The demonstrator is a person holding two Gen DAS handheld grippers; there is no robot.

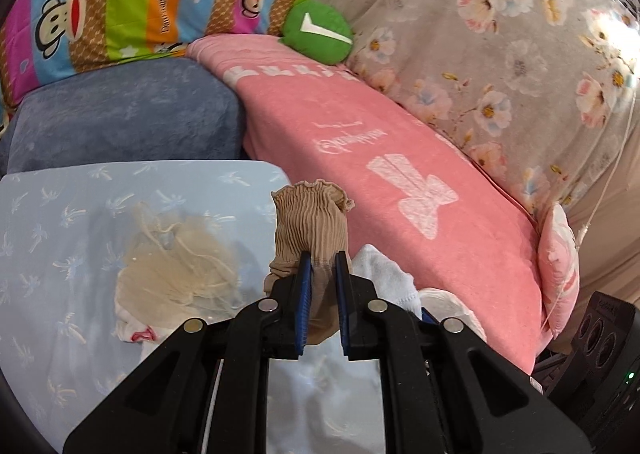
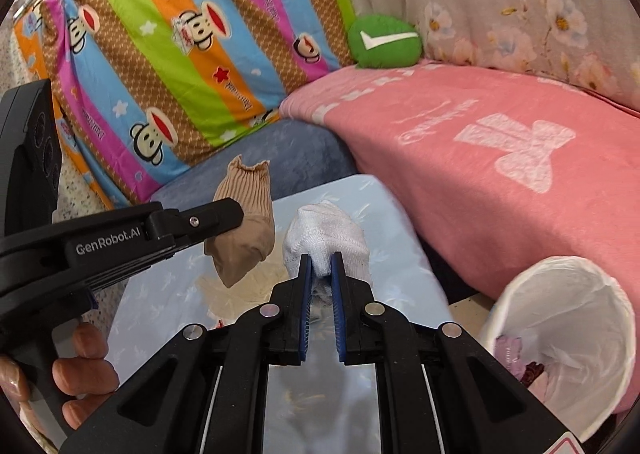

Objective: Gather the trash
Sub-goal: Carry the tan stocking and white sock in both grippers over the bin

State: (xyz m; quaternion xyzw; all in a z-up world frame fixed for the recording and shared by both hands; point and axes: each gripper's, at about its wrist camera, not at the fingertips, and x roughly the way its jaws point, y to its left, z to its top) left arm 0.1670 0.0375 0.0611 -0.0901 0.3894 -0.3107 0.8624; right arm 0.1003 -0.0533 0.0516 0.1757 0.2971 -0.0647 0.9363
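While socks hang gripped, bin (image 2: 560, 334) sits beside blanket (image 2: 480, 182).

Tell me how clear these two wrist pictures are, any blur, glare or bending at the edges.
Left wrist view: even, soft light; the beige sock in the left gripper is sharp, straight edges bow outward, corners go black. Right wrist view: same fisheye bending; the white sock in the right gripper is crisp, the lined trash bin looks slightly washed out.

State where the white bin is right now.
In the right wrist view, the white bin sits at lower right, below the pink blanket, right of the right gripper.
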